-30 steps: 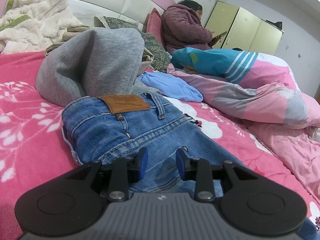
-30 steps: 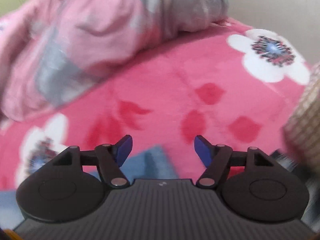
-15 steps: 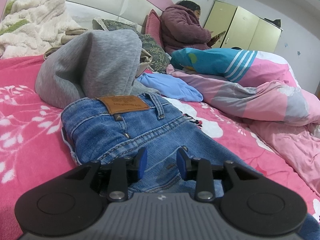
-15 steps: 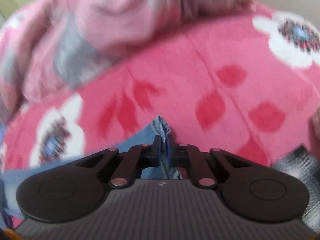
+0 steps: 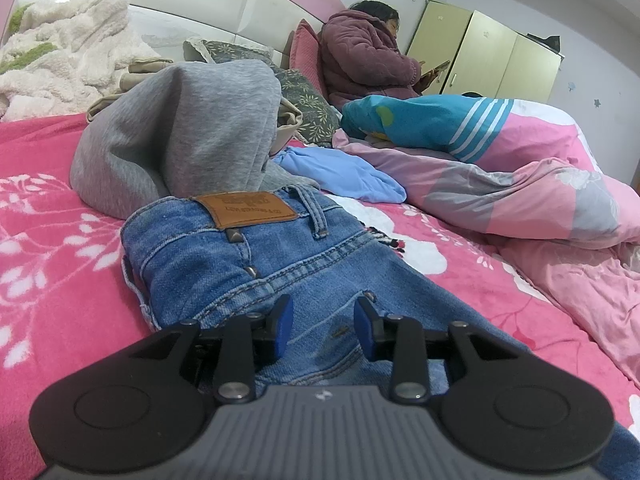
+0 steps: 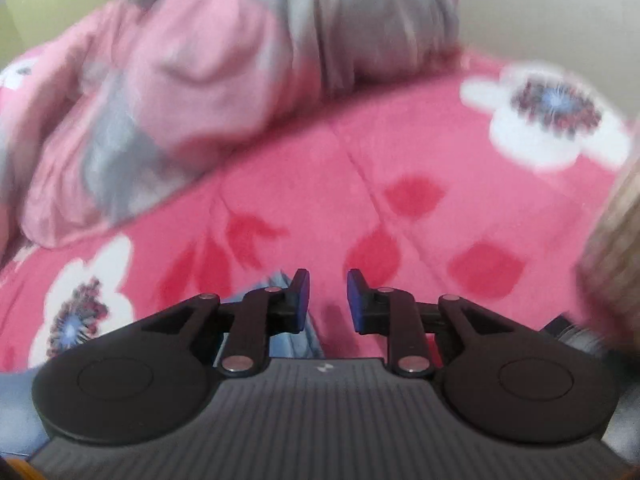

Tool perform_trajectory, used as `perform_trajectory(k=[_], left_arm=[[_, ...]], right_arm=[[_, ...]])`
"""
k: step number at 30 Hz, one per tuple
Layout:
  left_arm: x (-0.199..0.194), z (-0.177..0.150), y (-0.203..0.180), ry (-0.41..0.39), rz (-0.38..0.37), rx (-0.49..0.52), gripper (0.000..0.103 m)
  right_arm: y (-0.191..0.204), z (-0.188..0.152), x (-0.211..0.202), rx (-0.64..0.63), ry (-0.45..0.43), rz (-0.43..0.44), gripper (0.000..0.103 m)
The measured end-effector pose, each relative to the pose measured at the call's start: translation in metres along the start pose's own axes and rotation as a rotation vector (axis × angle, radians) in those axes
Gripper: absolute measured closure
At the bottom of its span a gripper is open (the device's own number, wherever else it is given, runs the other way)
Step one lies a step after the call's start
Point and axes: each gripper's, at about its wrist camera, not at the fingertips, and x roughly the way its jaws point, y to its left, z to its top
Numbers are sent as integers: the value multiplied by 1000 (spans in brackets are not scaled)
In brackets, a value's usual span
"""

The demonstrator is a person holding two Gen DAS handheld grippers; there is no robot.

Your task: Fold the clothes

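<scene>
Blue jeans (image 5: 240,264) with a brown leather waist patch lie on the pink flowered bedspread (image 5: 52,240), waistband away from me. Low over the seat of the jeans sits my left gripper (image 5: 323,328), open, with denim showing between its blue pads and nothing pinched. In the blurred right wrist view my right gripper (image 6: 328,300) is open by a narrow gap above the bedspread (image 6: 400,168). A strip of the jeans (image 6: 294,346) lies just under and behind its left finger, not held.
A grey hoodie (image 5: 180,132) is heaped behind the jeans, with a light blue garment (image 5: 344,172) to its right. A pink and grey quilt (image 5: 540,200) fills the right side. A person (image 5: 368,60) sits against the headboard. A fluffy cream blanket (image 5: 60,64) lies far left.
My right gripper closed on the jeans' hem half a second ago and has now opened, letting the denim go. The left gripper stays open over the jeans, barely moved.
</scene>
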Motion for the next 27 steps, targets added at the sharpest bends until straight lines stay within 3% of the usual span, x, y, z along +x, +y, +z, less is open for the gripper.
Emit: perform_trajectory(k=[2,5,10,13,15,17,20,24,27], left_arm=[[0,0,0,0,0,0,68],[0,0,0,0,-1,-1,68],[0,0,0,0,-4,-4,68],[0,0,0,1,-5,-5,68],[0,0,0,1,-5,-6,67],[0,0,0,0,-6,-7,67],[-1,0,1,-1,-9,-11,67],[-2,-1,1,-2,-10,-13,67],[-1,0,1,0,-11,-15,67]], right_arm=[[14,-1,-21,-32,4,69,83],[32,-13,-38,-78,47,84,82],[25,-47,-72,74,39,96,82],[26,-71,-116,92,4,60,75],[34,-87,-139,18,-24,20,64],[54,-107,-143,-134,-12,-58,49],[84,-136,-142,-337,14,-166,47],[117,-173,-155,-357,-6,-111,47],[143,-189,-187,-403,-42,8,47]])
